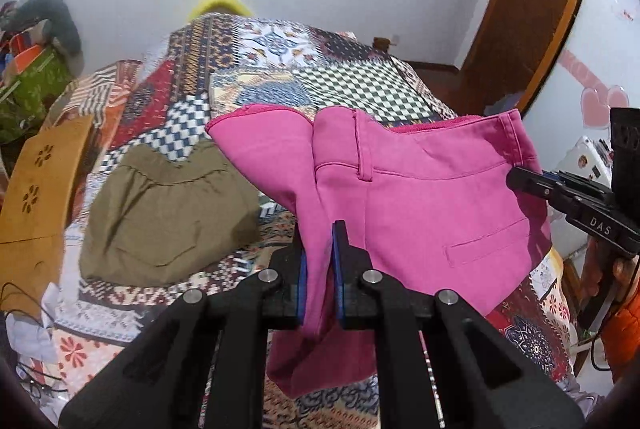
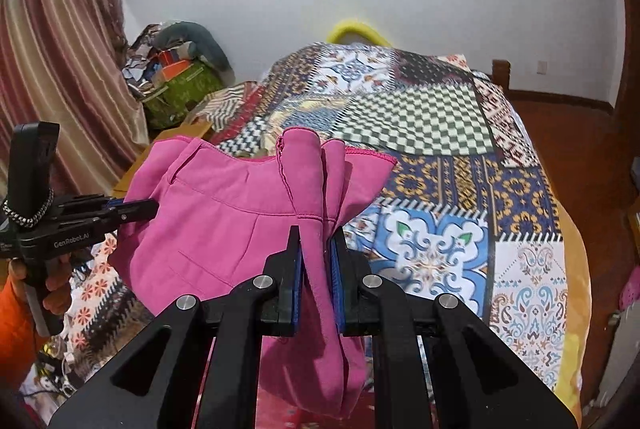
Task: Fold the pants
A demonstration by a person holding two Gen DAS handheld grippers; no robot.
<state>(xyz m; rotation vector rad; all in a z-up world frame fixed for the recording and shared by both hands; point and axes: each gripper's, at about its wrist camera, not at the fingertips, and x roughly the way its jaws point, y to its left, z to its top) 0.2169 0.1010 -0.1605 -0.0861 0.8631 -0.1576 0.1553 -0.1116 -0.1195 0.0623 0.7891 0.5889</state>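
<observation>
The pink pants (image 1: 420,197) hang in the air above the patchwork bed, held by both grippers at the waistband end, with the belt loop and back pocket toward the left wrist view. My left gripper (image 1: 320,241) is shut on a bunched fold of the pants. My right gripper (image 2: 316,245) is shut on the other bunched side of the pants (image 2: 224,221). The right gripper also shows in the left wrist view (image 1: 520,177) at the right, and the left gripper shows in the right wrist view (image 2: 148,207) at the left.
An olive green garment (image 1: 168,217) lies on the patchwork bedspread (image 1: 352,85) at the left. A tan wooden piece (image 1: 40,185) stands by the bed's left side. A cluttered green box (image 2: 180,89), a curtain (image 2: 52,61) and a wooden door (image 1: 532,5) surround the bed.
</observation>
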